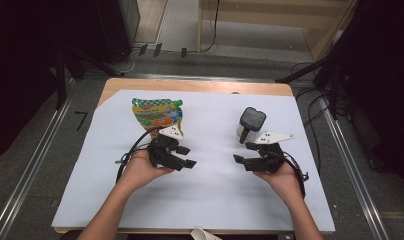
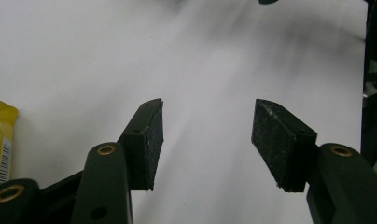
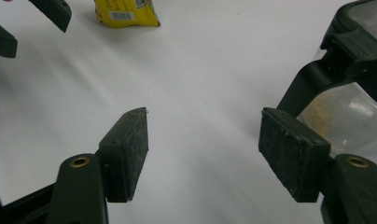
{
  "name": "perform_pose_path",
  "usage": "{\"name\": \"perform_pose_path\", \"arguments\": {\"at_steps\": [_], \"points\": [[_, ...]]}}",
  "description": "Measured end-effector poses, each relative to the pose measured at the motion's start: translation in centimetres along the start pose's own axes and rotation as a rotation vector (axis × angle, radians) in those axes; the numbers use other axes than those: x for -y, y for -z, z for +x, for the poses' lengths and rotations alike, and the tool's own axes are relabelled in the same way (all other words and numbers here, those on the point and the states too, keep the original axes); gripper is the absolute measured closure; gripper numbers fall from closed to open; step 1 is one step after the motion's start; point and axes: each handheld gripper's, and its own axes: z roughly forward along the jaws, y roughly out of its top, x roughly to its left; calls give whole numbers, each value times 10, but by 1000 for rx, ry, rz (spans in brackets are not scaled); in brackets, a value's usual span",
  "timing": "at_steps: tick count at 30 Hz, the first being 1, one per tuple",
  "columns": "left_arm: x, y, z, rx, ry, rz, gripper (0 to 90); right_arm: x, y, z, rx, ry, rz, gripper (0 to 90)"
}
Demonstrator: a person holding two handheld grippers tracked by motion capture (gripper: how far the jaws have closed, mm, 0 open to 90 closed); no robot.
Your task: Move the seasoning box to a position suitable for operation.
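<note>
A yellow-green snack pouch [image 1: 157,116] lies flat on the white sheet [image 1: 210,190] at the back left. A clear jar with a black lid and handle [image 1: 250,123] stands at the back right and holds some brownish powder. My left gripper [image 1: 189,156] is just in front of the pouch and points right, its jaws open over bare sheet [image 2: 207,135]. The pouch's edge [image 2: 0,140] shows at the far left of the left gripper view. My right gripper [image 1: 241,152] is in front of the jar and points left, open and empty [image 3: 203,144]. The jar [image 3: 354,98] stands just beyond its right jaw.
The white sheet covers a wooden table [image 1: 190,86]. The pouch [image 3: 126,11] and the left gripper's jaws [image 3: 32,21] appear at the top of the right gripper view. A white object [image 1: 204,234] pokes in at the table's near edge. Cables and dark stands surround the table.
</note>
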Motion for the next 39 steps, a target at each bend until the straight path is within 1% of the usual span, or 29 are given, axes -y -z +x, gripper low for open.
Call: {"name": "perform_pose_path", "arguments": {"at_steps": [1, 2, 3, 4, 6, 7, 9, 11, 14, 16, 21, 24, 25, 29, 32, 35, 38, 39], "points": [[0, 0, 0, 0, 0, 0, 447, 0, 0, 0, 0, 0, 0, 344], [0, -1, -1, -14, -17, 12, 448, 0, -1, 0, 3, 8, -2, 352], [0, -1, -1, -14, -17, 12, 448, 0, -1, 0, 3, 8, -2, 352], [2, -2, -1, -22, -31, 14, 448, 1, -2, 0, 4, 3, -3, 353], [2, -1, 0, -25, -25, 14, 454, 1, -2, -1, 5, 2, -1, 353], [3, 0, 1, -21, -16, 3, 454, 1, -1, -2, 9, -1, -4, 360], [3, 2, 1, -25, -12, 10, 455, 1, -1, -2, 7, -3, -3, 365], [3, 4, 3, -27, -18, 6, 456, 2, 1, -5, 7, -10, -12, 373], [4, 6, 4, -26, -9, -3, 456, 2, 1, -7, 16, -13, -13, 381], [5, 6, 4, -22, -18, 0, 451, 1, 0, -7, 14, -17, -15, 385], [5, 8, 4, -11, -22, -10, 442, -2, -2, -6, 9, -11, -18, 398], [5, 11, 5, 2, -19, -27, 439, -3, -2, -6, 8, -14, -19, 406], [4, 12, 6, 7, -18, -35, 438, -3, -3, -6, 3, -22, -17, 407], [3, 11, 5, 5, -23, -27, 438, -2, -3, -8, -5, -30, -6, 406], [4, 10, 4, 0, -28, -18, 438, -2, -3, -8, -12, -34, -11, 406], [4, 10, 3, -3, -37, -16, 435, -2, -2, -7, -12, -27, -13, 406], [4, 11, 2, -2, -41, -19, 425, -1, -3, -6, -15, -12, 3, 416], [3, 11, 2, -1, -39, -28, 421, 0, -3, -6, -16, -7, 12, 416]]}}
